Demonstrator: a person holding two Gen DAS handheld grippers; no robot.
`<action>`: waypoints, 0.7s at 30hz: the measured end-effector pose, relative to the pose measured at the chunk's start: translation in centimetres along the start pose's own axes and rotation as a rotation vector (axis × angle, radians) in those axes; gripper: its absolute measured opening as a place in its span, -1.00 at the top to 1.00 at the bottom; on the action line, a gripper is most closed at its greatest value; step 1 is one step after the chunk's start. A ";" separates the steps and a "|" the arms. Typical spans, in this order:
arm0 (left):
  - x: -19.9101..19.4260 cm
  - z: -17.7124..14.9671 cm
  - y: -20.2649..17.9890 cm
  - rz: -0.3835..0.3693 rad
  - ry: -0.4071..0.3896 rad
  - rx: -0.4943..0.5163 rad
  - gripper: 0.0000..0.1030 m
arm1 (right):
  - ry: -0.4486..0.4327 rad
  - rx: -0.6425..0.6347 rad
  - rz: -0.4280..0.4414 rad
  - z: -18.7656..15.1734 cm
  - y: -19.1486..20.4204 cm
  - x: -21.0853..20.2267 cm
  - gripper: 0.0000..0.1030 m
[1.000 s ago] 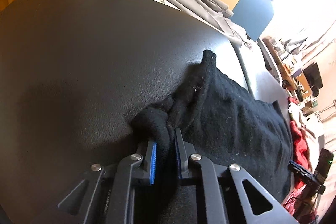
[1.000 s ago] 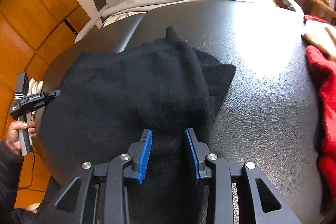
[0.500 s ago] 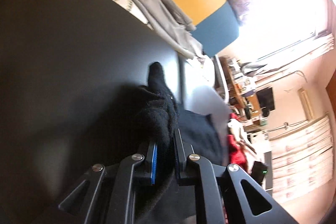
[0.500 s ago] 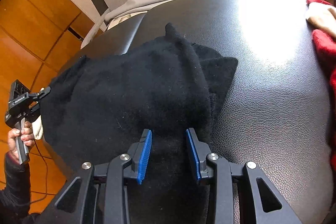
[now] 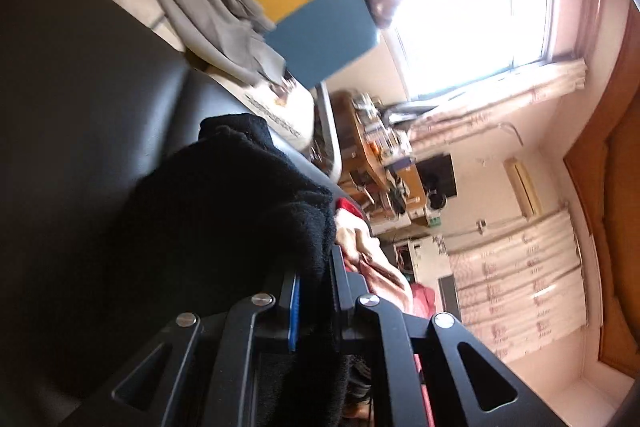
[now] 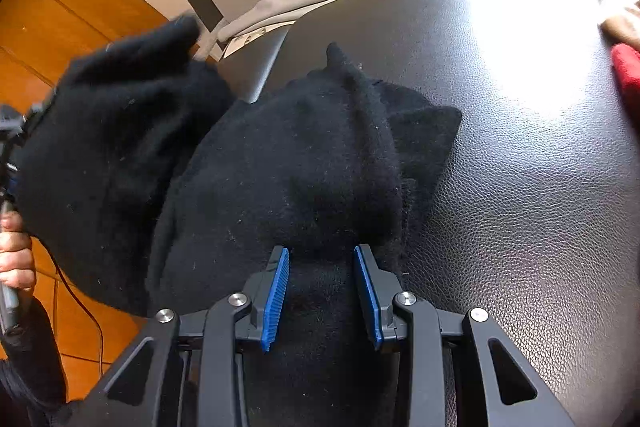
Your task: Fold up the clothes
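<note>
Folding black fleece garment (image 6: 320, 155) | my left gripper (image 5: 314, 291) clamps its raised edge | my right gripper (image 6: 322, 291) pinches near edge | fold incomplete.

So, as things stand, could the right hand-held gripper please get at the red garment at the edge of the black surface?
Probably not right away: the right hand-held gripper has the black garment bunched between its pads. The red garment lies off to its side across bare black surface, so nothing blocks the way once the gripper is free.
</note>
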State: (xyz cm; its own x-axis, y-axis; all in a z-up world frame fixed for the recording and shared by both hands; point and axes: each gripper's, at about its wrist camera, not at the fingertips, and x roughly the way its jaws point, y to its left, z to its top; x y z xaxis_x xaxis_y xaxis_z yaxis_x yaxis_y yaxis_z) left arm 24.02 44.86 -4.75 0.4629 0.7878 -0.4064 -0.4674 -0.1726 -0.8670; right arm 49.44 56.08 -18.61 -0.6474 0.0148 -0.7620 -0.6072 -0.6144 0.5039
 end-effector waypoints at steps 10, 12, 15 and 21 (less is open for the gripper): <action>12.7 -3.4 0.2 0.148 0.146 -0.062 0.80 | -0.041 0.031 0.094 -0.9 -0.9 -0.1 0.31; 14.1 -4.1 1.0 0.164 0.174 -0.098 0.80 | -0.050 0.039 0.108 -1.1 -1.1 -0.1 0.31; 15.6 -5.3 0.7 0.191 0.197 -0.068 0.80 | -0.061 0.050 0.120 -1.3 -1.1 -0.1 0.32; 16.1 -6.0 -0.4 0.121 0.261 -0.090 0.71 | -0.087 0.069 0.167 -1.9 -1.7 -0.3 0.32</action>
State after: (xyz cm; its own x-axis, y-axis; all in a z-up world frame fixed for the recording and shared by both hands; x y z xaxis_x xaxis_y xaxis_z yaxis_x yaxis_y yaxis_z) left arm 36.16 54.12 -12.66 0.5913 0.5816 -0.5587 -0.4676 -0.3172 -0.8251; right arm 51.52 55.64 -19.96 -0.7774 -0.0132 -0.6288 -0.5158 -0.5587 0.6495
